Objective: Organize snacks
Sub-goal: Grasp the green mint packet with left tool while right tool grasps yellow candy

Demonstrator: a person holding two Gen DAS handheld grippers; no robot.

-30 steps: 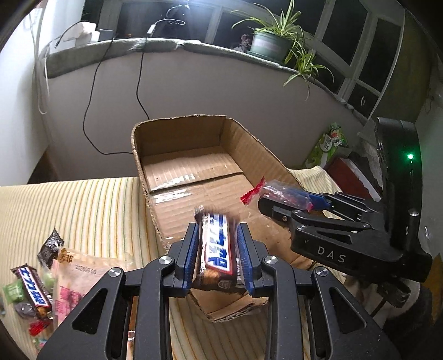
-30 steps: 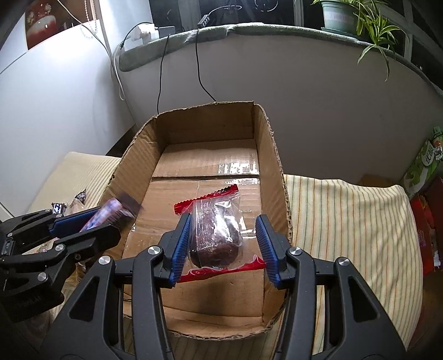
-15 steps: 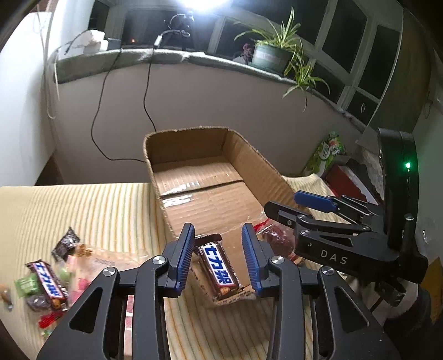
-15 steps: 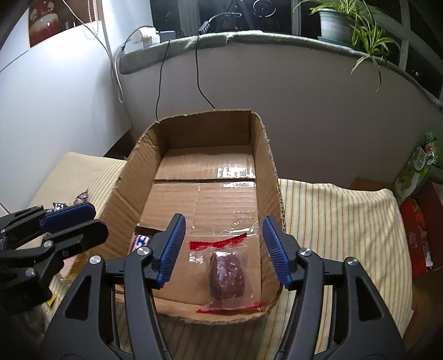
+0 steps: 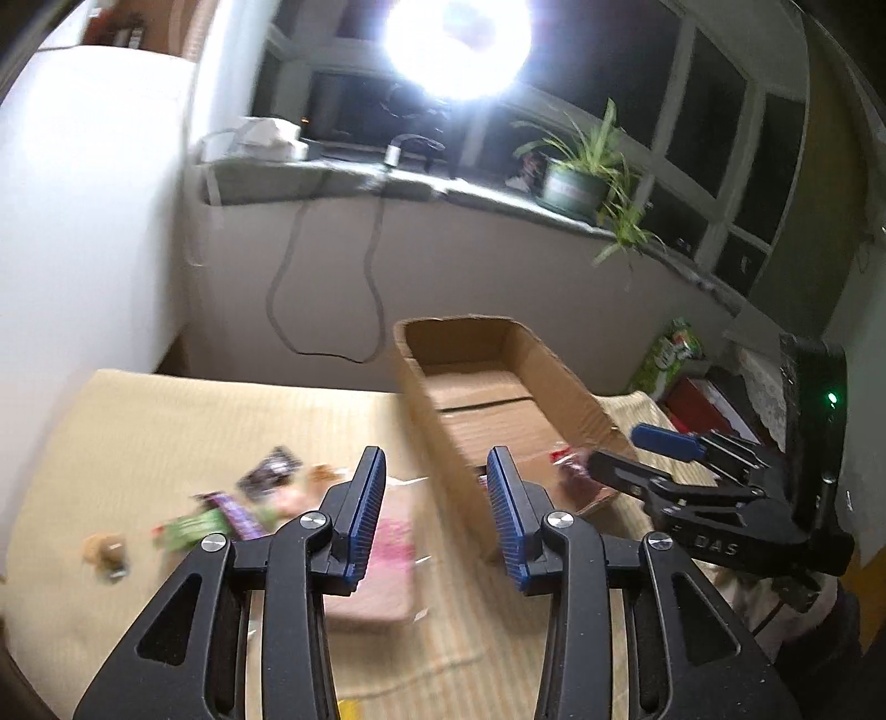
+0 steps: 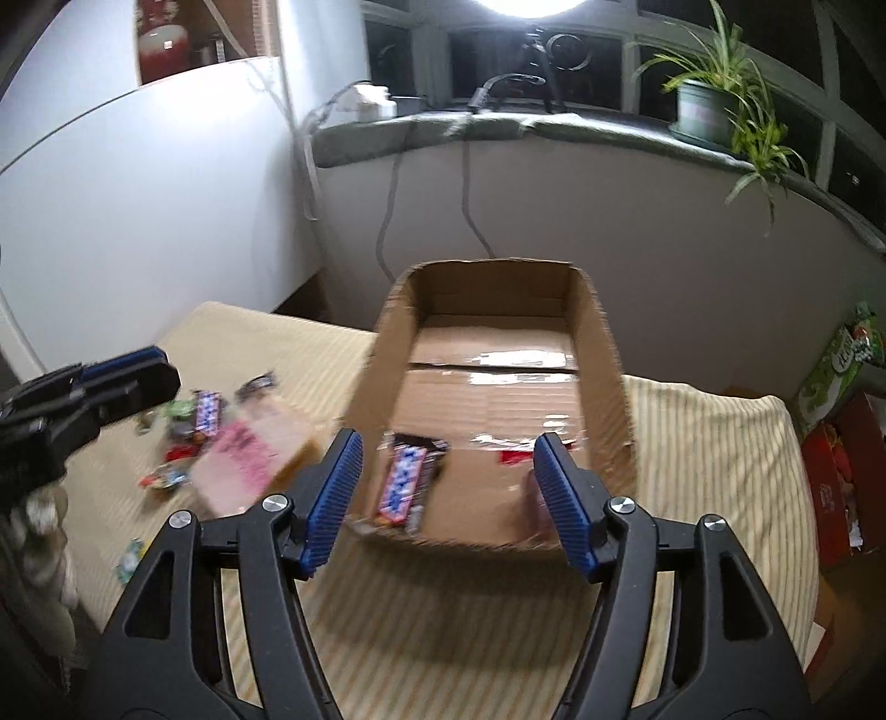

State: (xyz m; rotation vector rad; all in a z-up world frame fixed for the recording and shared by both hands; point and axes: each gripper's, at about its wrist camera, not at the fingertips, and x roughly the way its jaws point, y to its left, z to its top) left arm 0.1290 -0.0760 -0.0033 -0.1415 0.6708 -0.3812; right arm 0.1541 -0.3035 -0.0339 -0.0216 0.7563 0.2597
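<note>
An open cardboard box [image 6: 601, 343] [image 5: 559, 382] stands on the striped cloth. A blue chocolate bar [image 6: 407, 484] lies in its near left corner, and a clear red-edged packet [image 6: 534, 498] [image 5: 576, 476] lies in its near right corner, partly behind my finger. My right gripper [image 6: 446, 493] is open and empty, held above the box's near edge. My left gripper [image 5: 434, 515] is open and empty, left of the box. Loose snacks lie left of the box: a pink packet [image 6: 243, 465] [image 5: 382, 565], a second blue bar [image 6: 207, 412], and small sweets [image 5: 194, 523].
The cloth-covered surface [image 6: 720, 459] ends at a wall with hanging cables [image 5: 288, 288]. A windowsill holds a potted plant [image 6: 714, 105]. Green and red bags [image 6: 847, 354] stand to the right. A bright lamp [image 5: 457, 50] glares above.
Both grippers have pulled back and up from the box, empty. The left one has swung left over the loose snacks. The bar and the packet stay in the box.
</note>
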